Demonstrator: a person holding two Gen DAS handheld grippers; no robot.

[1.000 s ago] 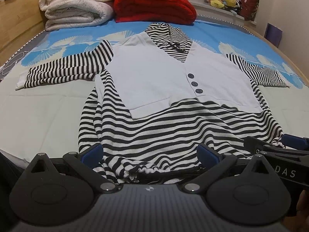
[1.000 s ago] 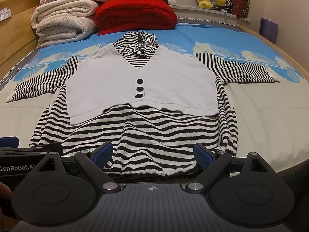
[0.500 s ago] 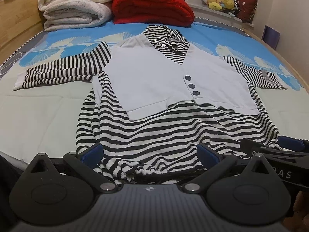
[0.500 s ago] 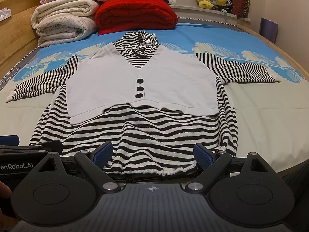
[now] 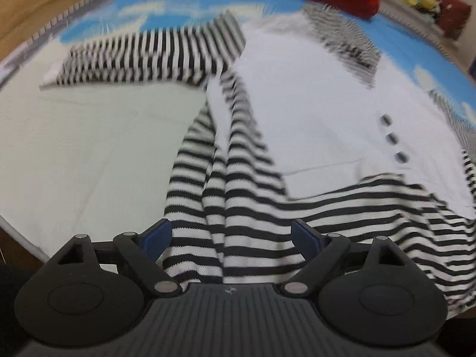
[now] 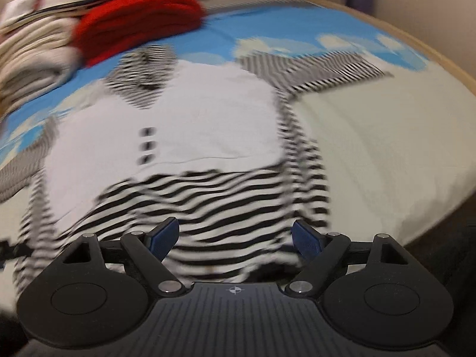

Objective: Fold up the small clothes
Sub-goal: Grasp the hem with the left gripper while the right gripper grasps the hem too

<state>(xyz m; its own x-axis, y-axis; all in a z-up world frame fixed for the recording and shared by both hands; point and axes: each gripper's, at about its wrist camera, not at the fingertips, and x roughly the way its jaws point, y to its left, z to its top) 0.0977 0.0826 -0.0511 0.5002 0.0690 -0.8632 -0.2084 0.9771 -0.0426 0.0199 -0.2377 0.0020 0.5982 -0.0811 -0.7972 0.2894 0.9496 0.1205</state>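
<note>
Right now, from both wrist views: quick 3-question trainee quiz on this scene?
1. True or false: the left tongs are shut.
2. How many dark buttons show on the top's white panel?
3. The red blanket lies: A) on the top, B) beyond its collar, C) under the right tongs.

Key: 1 false, both tongs stand open with the striped hem between the fingers. 2 three. 3 B.

The top (image 5: 312, 113) lies spread on the bed (image 5: 89, 148), with what seem folded blankets (image 6: 128, 20) behind it.
</note>
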